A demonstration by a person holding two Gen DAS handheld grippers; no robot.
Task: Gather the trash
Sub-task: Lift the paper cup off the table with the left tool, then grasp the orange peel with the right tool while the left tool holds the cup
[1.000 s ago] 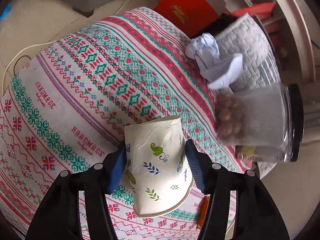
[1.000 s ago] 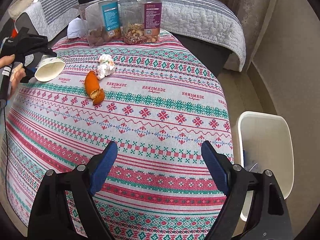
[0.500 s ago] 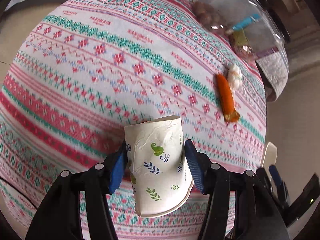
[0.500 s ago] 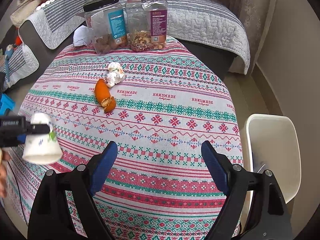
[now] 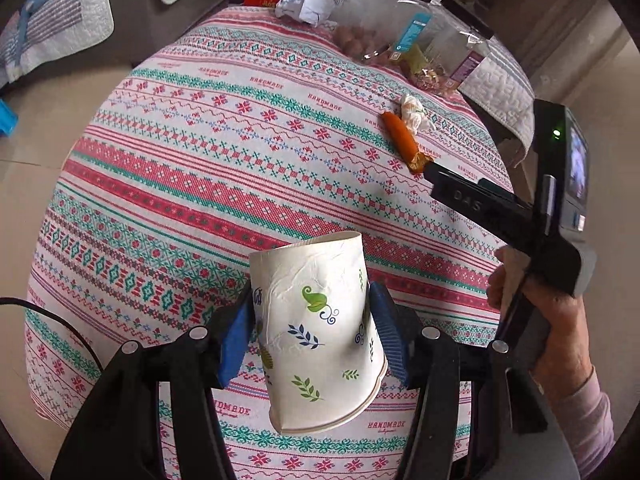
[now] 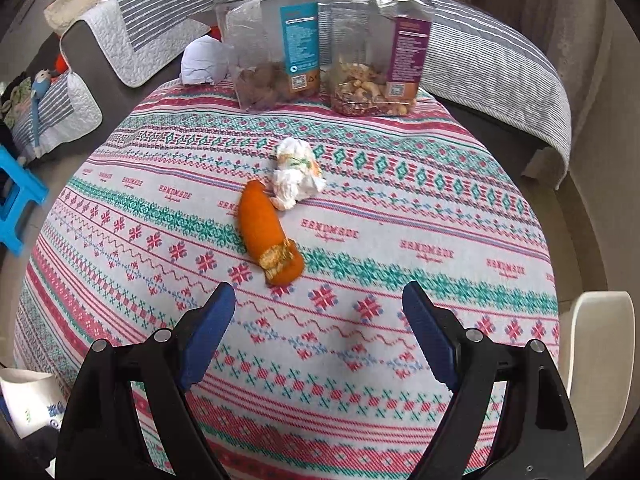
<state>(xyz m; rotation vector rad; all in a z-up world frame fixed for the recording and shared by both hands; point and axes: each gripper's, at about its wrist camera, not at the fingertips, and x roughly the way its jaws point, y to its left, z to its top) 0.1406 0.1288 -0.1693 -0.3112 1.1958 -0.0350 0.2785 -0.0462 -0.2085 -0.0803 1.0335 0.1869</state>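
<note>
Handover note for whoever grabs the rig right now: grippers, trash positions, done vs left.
Left gripper: shut on the crumpled paper cup, held above the near part of the tablecloth.
Right gripper: open, empty, pointing at the orange peel.
On the table: orange peel touching the crumpled wrapper; crumpled white paper at the far edge beside the two snack jars.
White bin off the table's right edge.
Done: cup picked up.
Left: bin the cup, then peel, wrapper, paper.

Home living room, patterned tablecloth, snack jars, quilt-covered sofa, toys nearby
</note>
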